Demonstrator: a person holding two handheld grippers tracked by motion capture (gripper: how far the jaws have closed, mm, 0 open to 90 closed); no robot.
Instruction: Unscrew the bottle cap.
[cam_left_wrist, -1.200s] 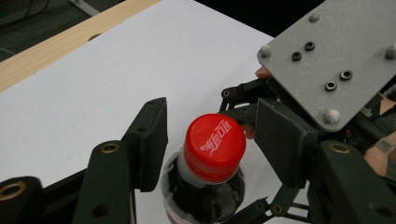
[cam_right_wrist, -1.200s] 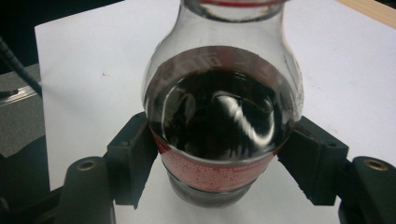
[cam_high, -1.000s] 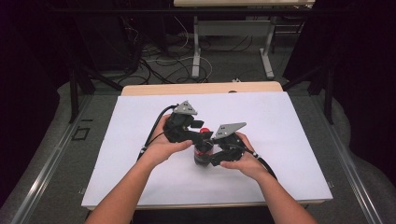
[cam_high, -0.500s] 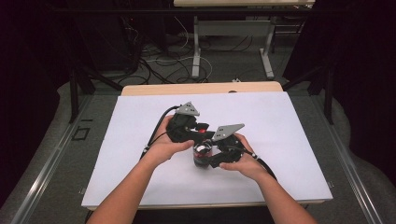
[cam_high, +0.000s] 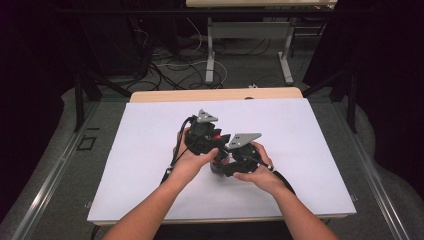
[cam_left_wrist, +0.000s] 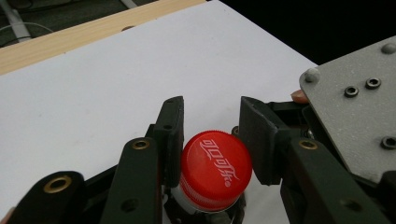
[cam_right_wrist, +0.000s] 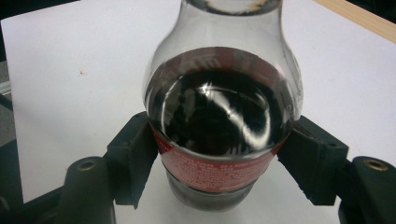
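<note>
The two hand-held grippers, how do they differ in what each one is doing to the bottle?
The left hand-held gripper sits at the red cap: one jaw touches it, the other stands off with a gap. The right hand-held gripper is lower, both jaws pressed against the labelled body of the bottle. The left looks down on the cap; the right faces the bottle's side. Both work on the same bottle.

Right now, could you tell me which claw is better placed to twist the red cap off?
Left, probably: the left claw brackets the red cap, while the right claw clamps the bottle.
</note>
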